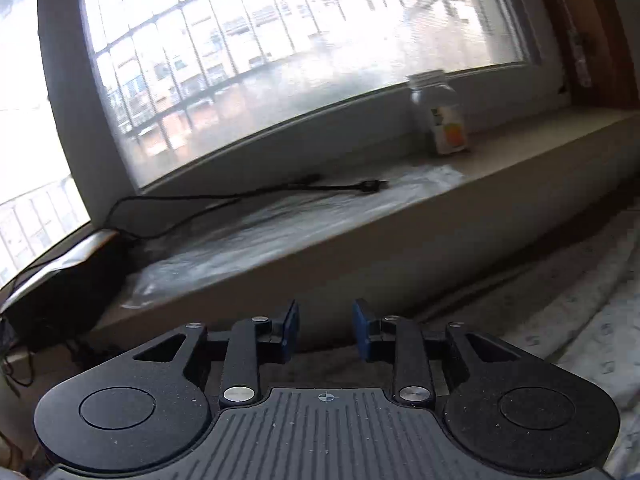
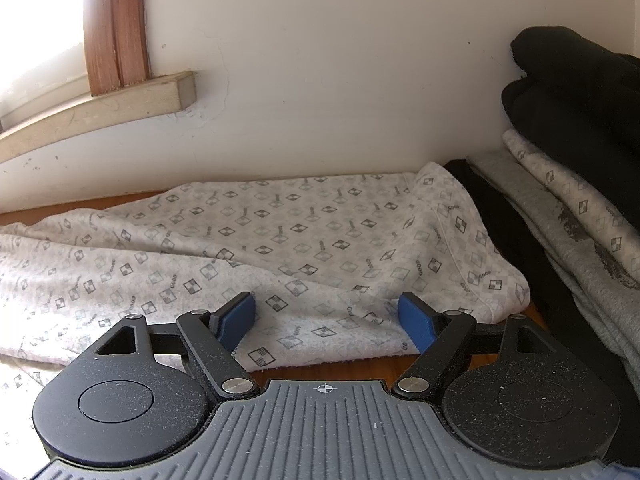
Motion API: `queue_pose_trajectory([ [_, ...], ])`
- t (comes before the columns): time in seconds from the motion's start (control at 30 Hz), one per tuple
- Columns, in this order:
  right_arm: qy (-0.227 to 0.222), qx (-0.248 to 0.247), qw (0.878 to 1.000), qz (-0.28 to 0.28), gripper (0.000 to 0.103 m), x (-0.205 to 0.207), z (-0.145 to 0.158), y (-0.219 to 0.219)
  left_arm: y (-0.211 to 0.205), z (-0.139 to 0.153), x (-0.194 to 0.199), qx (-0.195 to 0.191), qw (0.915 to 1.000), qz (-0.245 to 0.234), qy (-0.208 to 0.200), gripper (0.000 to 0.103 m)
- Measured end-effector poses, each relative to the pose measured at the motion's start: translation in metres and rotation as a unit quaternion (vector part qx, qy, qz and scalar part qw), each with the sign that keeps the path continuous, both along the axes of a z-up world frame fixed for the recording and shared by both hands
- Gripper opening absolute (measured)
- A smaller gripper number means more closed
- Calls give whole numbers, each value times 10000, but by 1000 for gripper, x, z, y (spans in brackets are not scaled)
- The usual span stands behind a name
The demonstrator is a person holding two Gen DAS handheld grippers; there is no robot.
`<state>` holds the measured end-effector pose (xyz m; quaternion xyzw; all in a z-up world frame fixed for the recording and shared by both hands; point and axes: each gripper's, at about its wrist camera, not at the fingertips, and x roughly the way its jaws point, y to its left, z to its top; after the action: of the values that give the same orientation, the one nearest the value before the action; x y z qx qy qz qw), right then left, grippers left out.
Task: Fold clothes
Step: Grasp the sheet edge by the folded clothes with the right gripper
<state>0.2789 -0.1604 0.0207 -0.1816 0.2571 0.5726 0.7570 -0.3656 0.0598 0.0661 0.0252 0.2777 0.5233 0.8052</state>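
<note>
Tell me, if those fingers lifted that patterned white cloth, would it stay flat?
Probably not. The patterned cloth already lies in soft wrinkles and folds, so it likely droops. It looks thin, probably light. Pushed, it would likely bunch up rather than slide.

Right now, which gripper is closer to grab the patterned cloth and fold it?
Probably the right gripper: it's open right over the patterned cloth. The left gripper faces the windowsill, away from the cloth.

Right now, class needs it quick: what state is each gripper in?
Left gripper: open, holding nothing.
Right gripper: open wide over the patterned garment, gripping nothing.
</note>
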Motion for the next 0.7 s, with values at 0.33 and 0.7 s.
queue_pose_trajectory([
  [0.33, 473, 395, 9979, -220, 43, 14, 11, -26, -99, -13, 98, -768, 9773, -1957, -272, 8],
  [0.7, 181, 42, 9995, -275, 41, 16, 6, -57, -148, -30, 174, -790, 9497, -3016, 300, 41],
])
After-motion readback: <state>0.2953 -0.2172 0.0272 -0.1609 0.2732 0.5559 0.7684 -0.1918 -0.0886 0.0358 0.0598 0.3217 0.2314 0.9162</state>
